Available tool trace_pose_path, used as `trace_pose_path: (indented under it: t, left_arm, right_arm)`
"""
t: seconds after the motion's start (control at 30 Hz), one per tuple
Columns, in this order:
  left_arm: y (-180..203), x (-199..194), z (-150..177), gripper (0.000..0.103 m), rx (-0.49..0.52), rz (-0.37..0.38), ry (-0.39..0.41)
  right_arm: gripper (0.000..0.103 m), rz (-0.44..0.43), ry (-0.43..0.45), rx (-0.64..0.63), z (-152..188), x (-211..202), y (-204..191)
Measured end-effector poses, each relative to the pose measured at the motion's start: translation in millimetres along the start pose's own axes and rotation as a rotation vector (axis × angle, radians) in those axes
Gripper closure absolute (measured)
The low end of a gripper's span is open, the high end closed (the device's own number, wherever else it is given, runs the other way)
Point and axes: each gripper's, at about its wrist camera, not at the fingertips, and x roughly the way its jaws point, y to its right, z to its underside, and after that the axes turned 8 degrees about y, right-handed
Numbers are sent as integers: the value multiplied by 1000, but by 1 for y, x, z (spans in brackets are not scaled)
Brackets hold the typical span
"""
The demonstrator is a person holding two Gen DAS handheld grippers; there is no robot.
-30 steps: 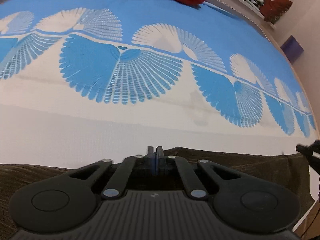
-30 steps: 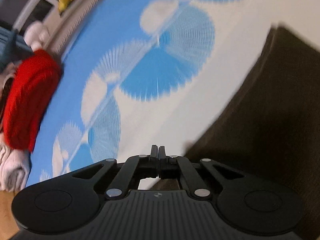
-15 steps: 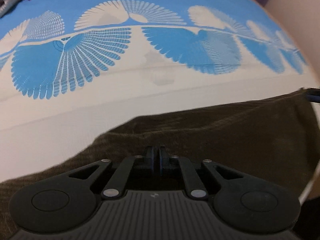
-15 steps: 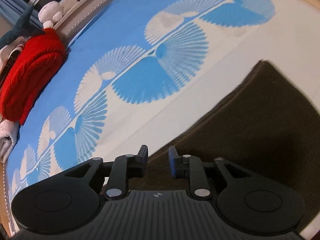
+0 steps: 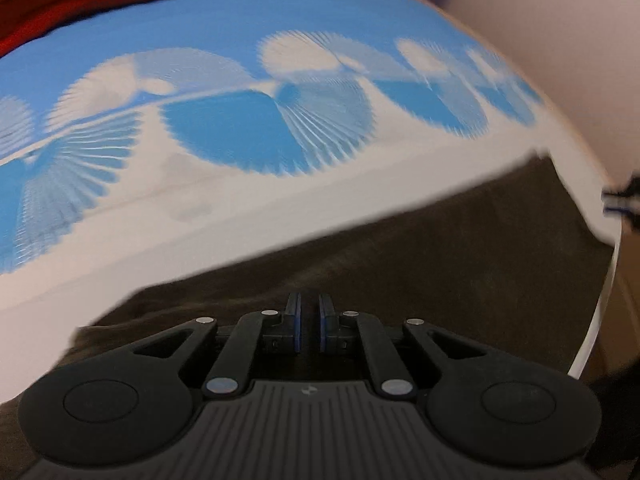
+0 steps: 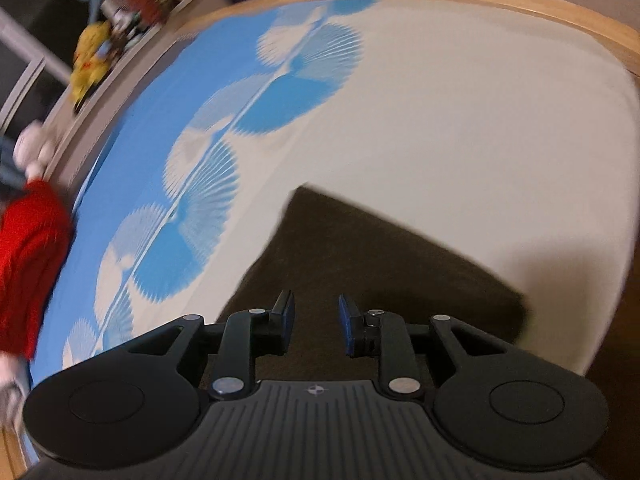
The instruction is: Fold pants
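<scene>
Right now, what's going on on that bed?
A person with a handheld gripper in each hand is folding dark brown pants on a blue and white bedspread. The left gripper has its jaws slightly apart over the fabric, with nothing clearly pinched. The right gripper is open above the pants, holding nothing. The pants lie flat near the bed's edge. A red garment sits at the far side.

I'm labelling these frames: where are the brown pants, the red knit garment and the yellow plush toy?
brown pants (image 6: 360,256), right wrist view, flat middle of the cloth.
red knit garment (image 6: 28,264), right wrist view, its middle.
yellow plush toy (image 6: 91,60), right wrist view, its body.
</scene>
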Motion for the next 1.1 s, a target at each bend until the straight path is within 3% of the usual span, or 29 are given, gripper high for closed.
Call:
trace_pose_path:
  t: [0.1,0.17,0.27,0.33,0.53,0.63,0.77,0.9,0.93,1.0,1.1]
  left_arm:
    - [10,30,11,97,102,-136,-88]
    - [18,31,10,97,126,-169,-65]
    - [23,23,5,96,100,-210,-29]
    - [28,10,0,91,106,-227,12]
    - [39,-62,-15,74,76,-223,87]
    - [44,-108,-10,65,70,-200,167]
    - [31,-151,13,63,-66,-152,271]
    - [14,-169,33,63,-128,-215,291]
    - [10,-174,33,63,-123,-234,309]
    - [-2,-179,34,63,-151,-265,323]
    - [-23,-180,40,63,-210,-310,294]
  right_arm:
    - [76,31,14,60,-6,-8,31]
    - [72,51,24,86,-8,-13,46]
    - [55,105,25,103,-6,-16,66]
    - [52,118,9,116,-4,-15,76]
    - [48,136,-51,148,3,1,91]
    - [48,136,-73,186,6,11,96]
    - [48,136,-88,180,8,23,95]
    - [51,158,-89,210,11,33,97]
    - [55,165,-77,203,12,33,95]
    - [73,182,-65,181,12,35,91]
    - [79,183,-32,171,13,28,83]
